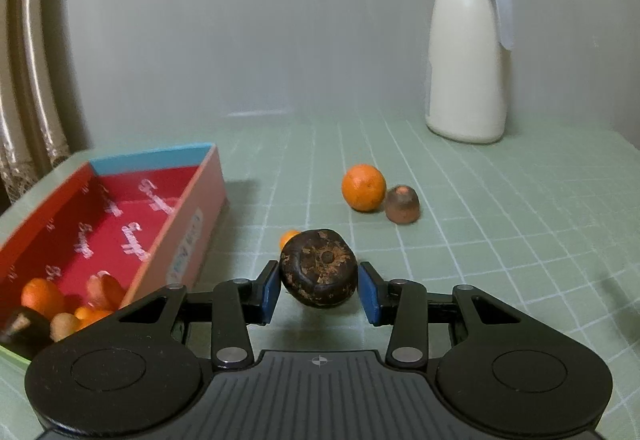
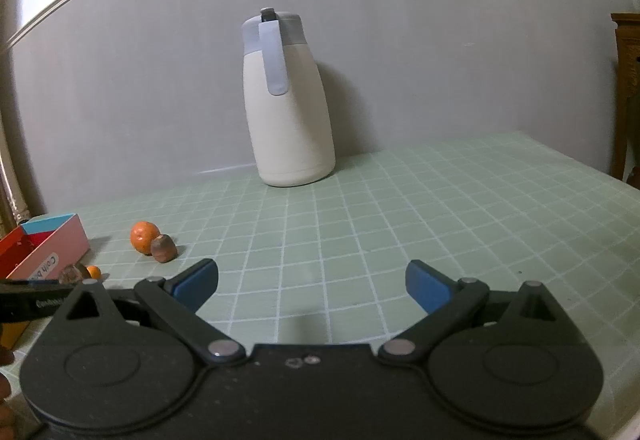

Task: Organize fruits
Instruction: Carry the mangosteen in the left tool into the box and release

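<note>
on the green mat (image 2: 360, 200), only left tongs (image 1: 319, 285) view shows box (image 1: 208, 200) fruit; both tongs apart, right tongs (image 2: 312, 284) bare.

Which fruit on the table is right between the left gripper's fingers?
The dark brown fruit, between the left gripper pads. The big orange, the lighter brown fruit and the small orange lie farther off.

Dim, soft indoor light; strong fisheye bending at edges.

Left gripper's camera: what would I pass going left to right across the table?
Red box → dark brown fruit between the left gripper pads → orange → small brown fruit → white jug.
</note>
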Action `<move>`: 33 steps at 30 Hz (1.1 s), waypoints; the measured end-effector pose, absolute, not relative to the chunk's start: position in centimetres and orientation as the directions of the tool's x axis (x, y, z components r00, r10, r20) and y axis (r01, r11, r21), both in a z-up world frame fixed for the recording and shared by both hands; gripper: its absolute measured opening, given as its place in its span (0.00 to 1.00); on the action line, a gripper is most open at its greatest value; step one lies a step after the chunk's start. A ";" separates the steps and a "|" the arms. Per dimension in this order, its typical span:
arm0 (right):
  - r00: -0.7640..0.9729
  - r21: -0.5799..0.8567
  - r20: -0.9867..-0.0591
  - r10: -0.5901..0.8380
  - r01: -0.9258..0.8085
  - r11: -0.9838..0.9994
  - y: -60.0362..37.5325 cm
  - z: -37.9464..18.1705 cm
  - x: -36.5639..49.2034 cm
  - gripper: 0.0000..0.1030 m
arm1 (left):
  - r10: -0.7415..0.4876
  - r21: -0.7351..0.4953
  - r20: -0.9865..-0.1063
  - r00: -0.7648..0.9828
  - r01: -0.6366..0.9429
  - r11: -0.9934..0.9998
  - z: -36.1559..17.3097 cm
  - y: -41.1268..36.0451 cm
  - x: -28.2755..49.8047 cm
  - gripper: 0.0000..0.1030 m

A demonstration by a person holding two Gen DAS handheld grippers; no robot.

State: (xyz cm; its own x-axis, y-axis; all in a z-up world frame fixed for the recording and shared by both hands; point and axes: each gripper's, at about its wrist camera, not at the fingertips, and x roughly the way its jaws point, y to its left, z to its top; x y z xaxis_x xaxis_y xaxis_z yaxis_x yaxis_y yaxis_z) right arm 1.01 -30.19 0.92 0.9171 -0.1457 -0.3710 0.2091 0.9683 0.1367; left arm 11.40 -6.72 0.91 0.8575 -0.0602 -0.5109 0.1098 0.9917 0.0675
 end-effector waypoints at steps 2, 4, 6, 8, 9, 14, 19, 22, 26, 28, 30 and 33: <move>0.917 0.133 -0.370 -0.148 0.210 0.969 -29.9 0.9 1.1 0.97 | -0.053 0.072 -0.500 0.864 0.103 0.992 1.3 -6.4 11.3 0.40; 0.917 0.130 -0.367 -0.153 0.213 0.968 -29.7 0.9 1.1 0.97 | -0.049 0.069 -0.494 0.868 0.095 0.993 1.7 -5.9 11.2 0.41; 0.918 0.131 -0.366 -0.153 0.213 0.968 -29.5 0.9 1.3 0.97 | -0.038 0.071 -0.482 0.875 0.082 0.994 2.0 -5.5 11.0 0.41; 0.919 0.133 -0.365 -0.149 0.209 0.969 -29.2 0.9 1.4 0.97 | -0.026 0.075 -0.471 0.882 0.069 0.995 2.4 -5.0 10.7 0.41; 0.920 0.132 -0.365 -0.144 0.205 0.970 -29.1 0.9 1.6 0.97 | -0.017 0.076 -0.464 0.886 0.058 0.995 2.5 -4.6 10.6 0.41; 0.925 0.125 -0.361 -0.118 0.173 0.977 -27.7 1.0 2.2 0.97 | 0.040 0.081 -0.438 0.898 -0.006 0.997 3.3 -2.3 10.5 0.41; 0.929 0.122 -0.360 -0.084 0.136 0.983 -26.0 1.1 3.1 0.97 | 0.113 0.084 -0.432 0.895 -0.085 0.993 3.6 0.9 10.9 0.40; 0.930 0.120 -0.362 -0.060 0.111 0.987 -24.9 1.1 3.7 0.97 | 0.154 0.083 -0.441 0.884 -0.131 0.988 3.4 2.9 11.4 0.41; 0.931 0.110 -0.363 -0.032 0.077 0.991 -23.3 1.0 4.3 0.97 | 0.181 0.078 -0.467 0.865 -0.164 0.983 3.0 4.9 11.9 0.40; 0.931 0.104 -0.366 -0.017 0.059 0.993 -22.5 0.9 4.7 0.97 | 0.192 0.075 -0.483 0.854 -0.178 0.981 2.7 5.7 12.2 0.41; 0.930 0.101 -0.368 -0.005 0.045 0.994 -21.8 0.8 5.0 0.97 | 0.199 0.068 -0.503 0.841 -0.191 0.979 2.3 6.5 12.6 0.41; 0.929 0.100 -0.371 0.010 0.029 0.995 -21.0 0.7 5.4 0.97 | 0.208 0.058 -0.526 0.825 -0.210 0.976 1.8 7.5 12.9 0.41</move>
